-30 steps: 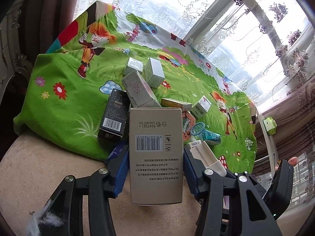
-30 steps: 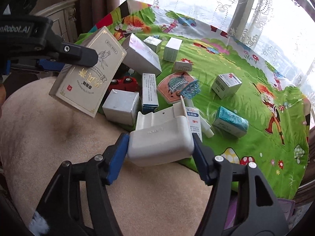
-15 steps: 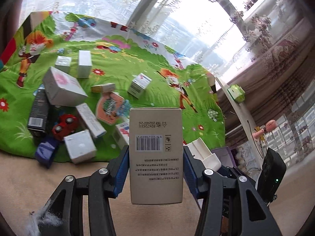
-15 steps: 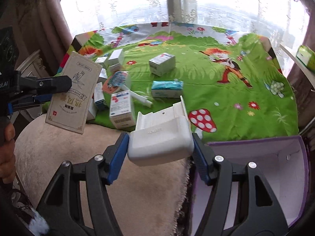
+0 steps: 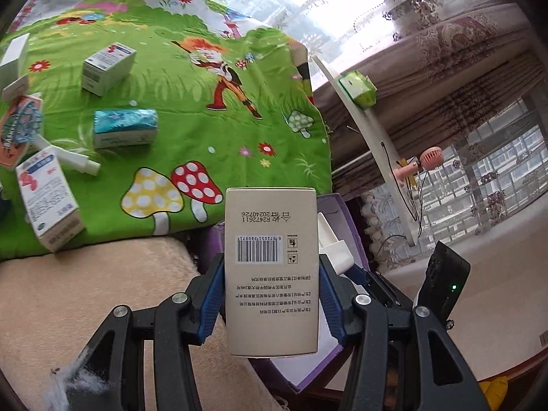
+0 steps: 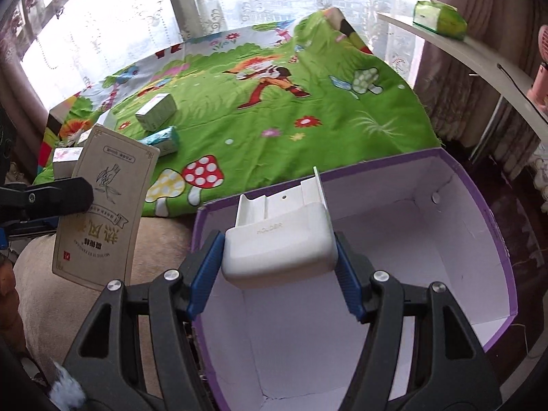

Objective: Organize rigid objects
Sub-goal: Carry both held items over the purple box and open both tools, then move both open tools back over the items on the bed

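Observation:
My left gripper [image 5: 270, 291] is shut on a flat beige carton [image 5: 270, 267] with a barcode, held over the near edge of the beige cushion. The same beige carton [image 6: 106, 205] shows at the left of the right wrist view. My right gripper [image 6: 277, 274] is shut on a white plastic holder [image 6: 279, 243], which hangs above the open purple box [image 6: 493, 226] with white inside walls. Part of that purple box [image 5: 339, 212] shows behind the carton in the left wrist view. Several small cartons, among them a teal box [image 5: 125, 132], lie on the green cartoon cloth [image 5: 191, 102].
A white curved shelf [image 6: 479, 54] with a green tissue pack [image 6: 438, 19] stands at the right, beside brown curtains. A pink hand fan [image 5: 421, 162] hangs off it. The beige cushion [image 6: 68, 294] lies left of the purple box. A window runs behind the cloth.
Both grippers have swung to the right, away from the pile of cartons. The purple box has come into view and now lies under the right gripper. Both grips are unchanged.

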`<action>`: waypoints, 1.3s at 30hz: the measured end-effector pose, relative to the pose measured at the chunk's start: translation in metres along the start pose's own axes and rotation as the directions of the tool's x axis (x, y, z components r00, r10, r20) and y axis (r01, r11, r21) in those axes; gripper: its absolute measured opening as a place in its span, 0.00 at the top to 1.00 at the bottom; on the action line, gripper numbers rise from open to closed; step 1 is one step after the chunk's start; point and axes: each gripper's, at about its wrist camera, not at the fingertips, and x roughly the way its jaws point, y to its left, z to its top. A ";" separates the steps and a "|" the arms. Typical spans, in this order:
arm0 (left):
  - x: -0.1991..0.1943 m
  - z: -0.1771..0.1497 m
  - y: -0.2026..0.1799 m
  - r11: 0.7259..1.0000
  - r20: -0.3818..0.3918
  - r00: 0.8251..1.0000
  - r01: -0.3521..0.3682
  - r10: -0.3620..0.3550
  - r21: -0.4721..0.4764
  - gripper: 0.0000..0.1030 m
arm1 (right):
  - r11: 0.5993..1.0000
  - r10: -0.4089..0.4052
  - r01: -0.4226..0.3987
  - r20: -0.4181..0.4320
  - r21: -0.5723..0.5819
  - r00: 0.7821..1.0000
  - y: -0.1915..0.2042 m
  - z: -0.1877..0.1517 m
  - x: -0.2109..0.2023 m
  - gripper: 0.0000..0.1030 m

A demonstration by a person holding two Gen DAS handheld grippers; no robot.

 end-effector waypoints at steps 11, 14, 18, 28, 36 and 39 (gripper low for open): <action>0.043 0.003 -0.013 1.000 -0.074 0.997 -0.006 0.007 0.008 0.42 | 0.995 -0.015 0.017 -0.016 0.099 1.000 -0.038 -0.008 0.004 0.35; 0.040 0.002 -0.013 1.000 -0.064 0.998 -0.016 0.016 0.013 0.39 | 0.996 -0.006 0.008 -0.023 0.094 1.000 -0.036 -0.008 0.007 0.35; 0.029 0.001 -0.011 0.999 -0.023 0.999 -0.028 0.029 0.031 0.39 | 0.995 0.012 -0.010 -0.029 0.097 0.999 -0.033 -0.009 0.008 0.35; -0.019 -0.009 -0.009 0.959 0.163 0.980 -0.151 0.114 0.238 0.39 | 0.997 0.055 -0.053 -0.034 0.054 0.998 -0.005 -0.004 0.008 0.34; -0.056 -0.018 0.025 0.944 0.233 0.953 -0.245 0.193 0.222 0.39 | 0.996 0.081 -0.082 -0.057 -0.026 0.995 0.037 -0.002 0.015 0.34; -0.073 -0.020 0.041 0.942 0.268 0.936 -0.281 0.227 0.182 0.39 | 0.990 0.132 -0.135 -0.046 -0.051 0.990 0.053 0.001 0.013 0.34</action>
